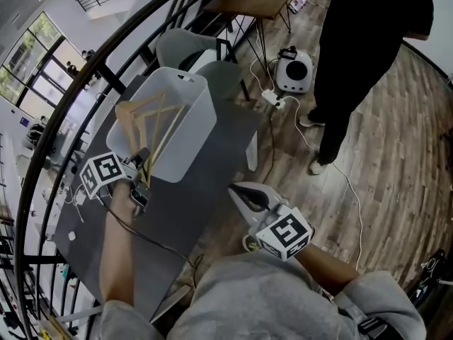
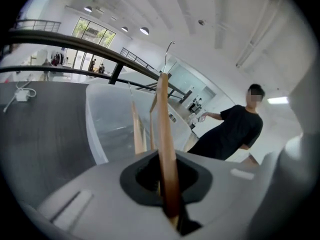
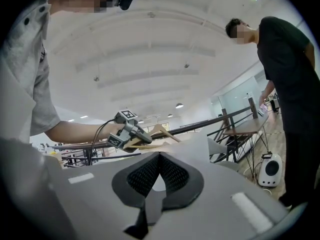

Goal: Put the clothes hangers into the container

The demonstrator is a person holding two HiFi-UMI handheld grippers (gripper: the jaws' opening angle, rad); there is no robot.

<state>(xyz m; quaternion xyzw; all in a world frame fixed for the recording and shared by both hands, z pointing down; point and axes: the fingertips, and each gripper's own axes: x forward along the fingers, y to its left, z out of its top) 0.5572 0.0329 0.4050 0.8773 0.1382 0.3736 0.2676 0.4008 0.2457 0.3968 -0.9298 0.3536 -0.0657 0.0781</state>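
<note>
Left tool (image 2: pixel 170 201) clamped around hanger (image 2: pixel 164 124)

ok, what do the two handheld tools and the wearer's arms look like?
The left tool and right tool have pale grey shells and black mesh-textured pads. Each carries a white cube with black square markers: left cube, right cube. A thin black cable trails from the left one. The wearer has a light grey short-sleeved top.
</note>
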